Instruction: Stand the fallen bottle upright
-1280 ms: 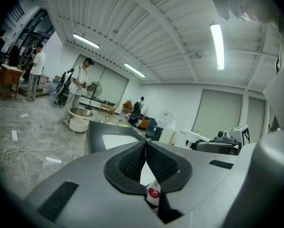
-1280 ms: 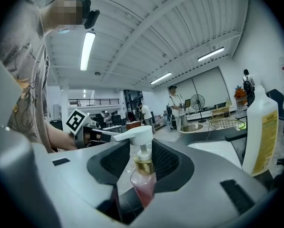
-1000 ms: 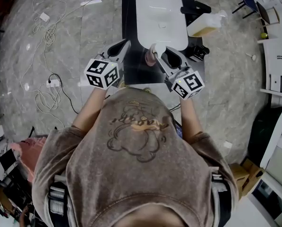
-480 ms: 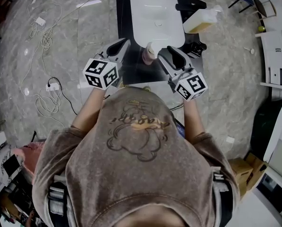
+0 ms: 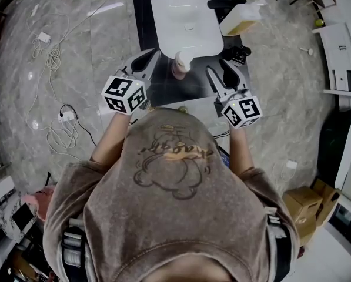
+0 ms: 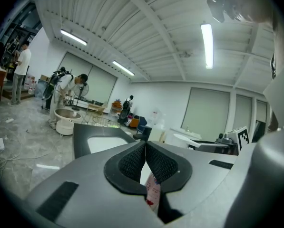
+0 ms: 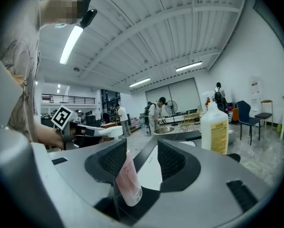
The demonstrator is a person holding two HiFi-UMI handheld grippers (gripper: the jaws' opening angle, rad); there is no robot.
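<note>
Both tools off upright pink bottle (image 5: 180, 64): right tool (image 5: 219, 69) just opened, drew back; left tool (image 5: 147, 56) closed.

The person wears a faded brown short-sleeved T-shirt (image 5: 169, 216) printed with a cartoon bear in outline, with black straps (image 5: 73, 247) and grey buckles at both sides. The left tongs (image 5: 151, 54) and right tongs (image 5: 219, 69) are grey with black ribbed pads (image 7: 172, 159). Each carries a white cube (image 5: 125, 94) of black square markers.

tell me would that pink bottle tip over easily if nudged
Probably tippy: the pink bottle stands tall and narrow on a small base. Looks like light plastic, so a high nudge could topple it. Round body: may roll once down.
</note>
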